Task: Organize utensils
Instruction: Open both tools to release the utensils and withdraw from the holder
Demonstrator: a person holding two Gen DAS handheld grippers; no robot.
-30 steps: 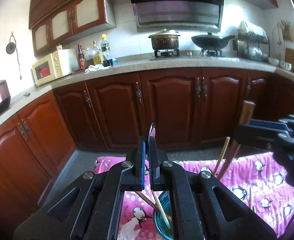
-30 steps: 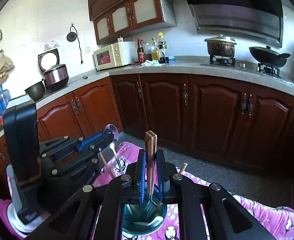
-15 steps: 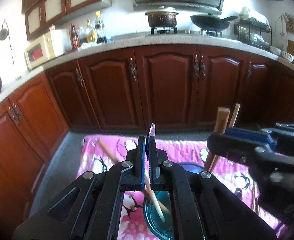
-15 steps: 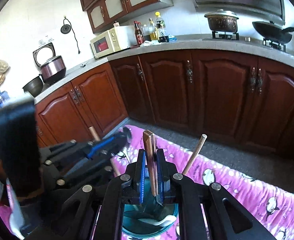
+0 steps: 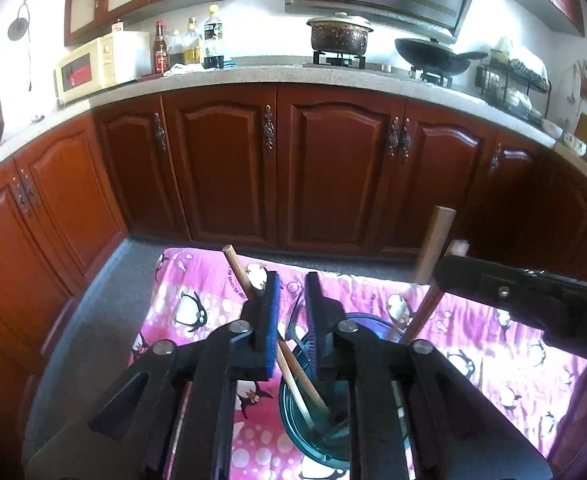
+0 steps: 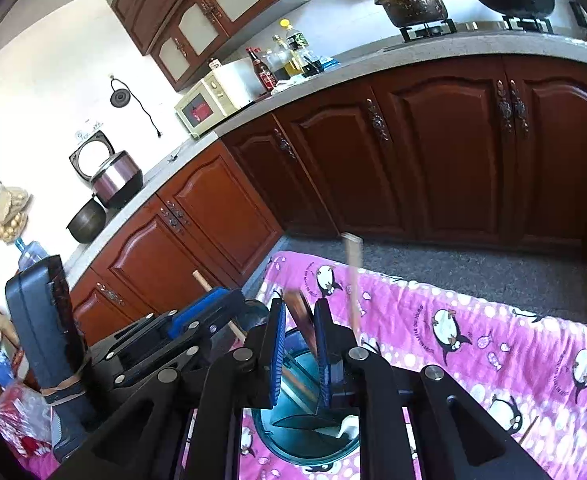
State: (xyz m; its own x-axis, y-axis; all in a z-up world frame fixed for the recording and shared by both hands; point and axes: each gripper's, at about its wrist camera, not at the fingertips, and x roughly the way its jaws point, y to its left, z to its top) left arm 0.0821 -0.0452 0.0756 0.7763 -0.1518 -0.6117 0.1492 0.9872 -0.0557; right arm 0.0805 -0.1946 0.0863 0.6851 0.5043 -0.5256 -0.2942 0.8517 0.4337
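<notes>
Both tools were held over the blue glass bowl (image 5: 293,420). The left tool (image 5: 292,292) was spread wide, gripping nothing. The right tool (image 6: 298,312) was parted around a wooden handle (image 6: 303,326).

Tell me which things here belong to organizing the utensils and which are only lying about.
Belong to the job:
teal cup
wooden stick standing in it
brown-handled utensil
left gripper and right gripper, both open

Only lying about:
microwave
stove pot
wok
bottles
rice cooker
pink penguin cloth
</notes>
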